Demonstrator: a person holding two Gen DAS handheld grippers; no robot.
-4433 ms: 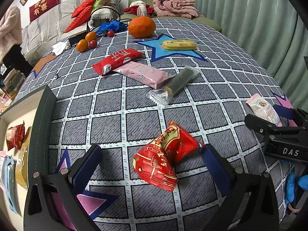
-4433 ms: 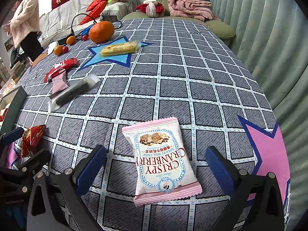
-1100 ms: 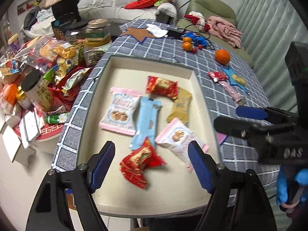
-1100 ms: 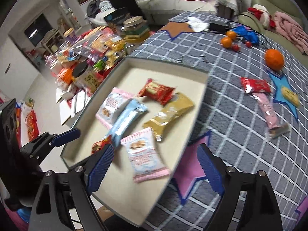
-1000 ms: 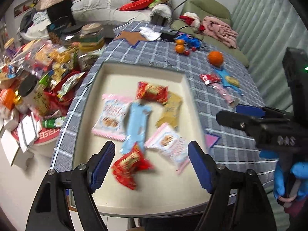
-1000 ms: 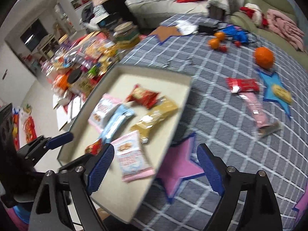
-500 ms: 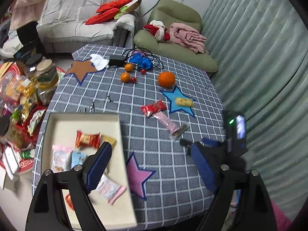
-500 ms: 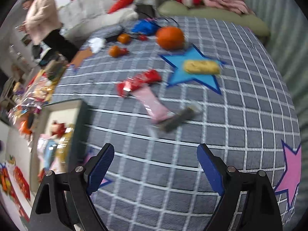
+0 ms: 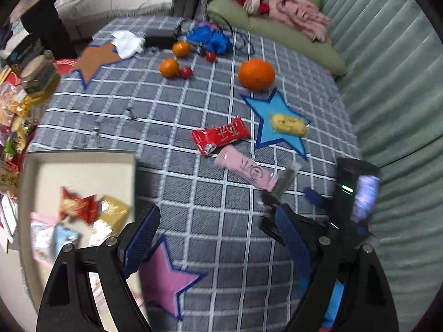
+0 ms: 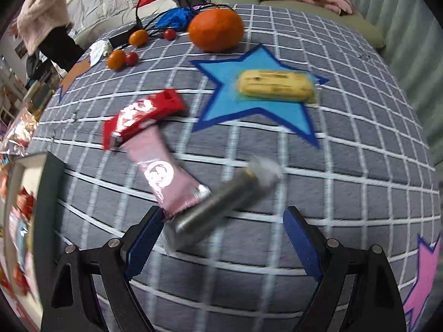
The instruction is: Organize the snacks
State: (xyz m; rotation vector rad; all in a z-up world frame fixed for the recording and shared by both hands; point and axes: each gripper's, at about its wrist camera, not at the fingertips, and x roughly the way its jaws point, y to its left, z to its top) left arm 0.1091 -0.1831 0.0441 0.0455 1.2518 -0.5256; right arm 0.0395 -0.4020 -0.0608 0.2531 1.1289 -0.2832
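Left wrist view: the left gripper (image 9: 218,238) hung wide open and empty over the checked surface (image 9: 193,193); half a second before, it had looked down from higher up.
Tray (image 9: 83,160): at lower left, snacks blurred inside.
Right wrist view: the right gripper (image 10: 221,235) had come down close, fingers (image 10: 144,238) spread wide, gripping nothing.
Silver bar (image 10: 218,207): lay between them, beside the pink bar (image 10: 163,171) and red bar (image 10: 141,116).

Round table under grey checked cloth (image 9: 193,199) with sewn stars, open tray (image 9: 77,155) at left edge, red packet (image 9: 221,135), pink packet (image 9: 245,170), silver packet (image 10: 218,202) touching it, yellow snack (image 9: 289,123) on blue star (image 9: 277,130), big orange (image 9: 256,74), small fruit (image 9: 169,67)
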